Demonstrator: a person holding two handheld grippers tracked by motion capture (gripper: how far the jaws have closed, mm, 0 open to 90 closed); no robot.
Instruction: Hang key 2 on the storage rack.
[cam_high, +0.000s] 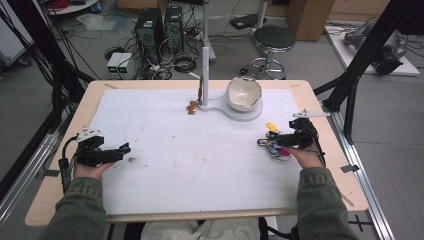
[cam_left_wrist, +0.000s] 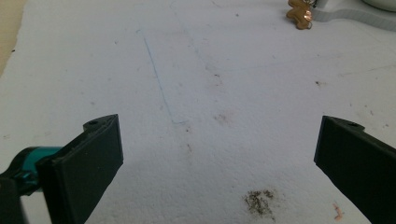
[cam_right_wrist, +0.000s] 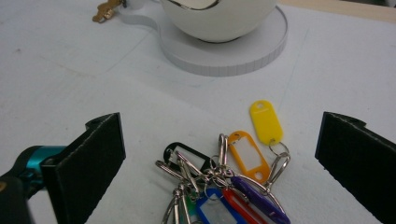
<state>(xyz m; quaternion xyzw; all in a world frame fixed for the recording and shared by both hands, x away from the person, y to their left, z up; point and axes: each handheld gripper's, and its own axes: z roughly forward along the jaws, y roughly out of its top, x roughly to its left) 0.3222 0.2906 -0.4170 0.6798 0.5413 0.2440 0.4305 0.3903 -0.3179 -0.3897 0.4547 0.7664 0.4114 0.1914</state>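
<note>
The left hand-held gripper (cam_high: 126, 148) rested open over bare white mat (cam_high: 200, 165). The right hand-held gripper (cam_high: 267, 141), jaws spread, straddled the key-tag bunch (cam_right_wrist: 224, 182) near the counter's (cam_high: 325, 165) right edge.

I'm seeing the key tags (cam_high: 274, 145) lying right on the mat (cam_high: 190, 165), the bowl (cam_high: 244, 93) sitting behind them on its stand (cam_high: 235, 111).

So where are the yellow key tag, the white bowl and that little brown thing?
yellow key tag (cam_right_wrist: 265, 121), right gripper view, middle of the tag.
white bowl (cam_high: 243, 93), high view, inside of the bowl.
brown thing (cam_left_wrist: 300, 12), left gripper view, its middle.
</note>
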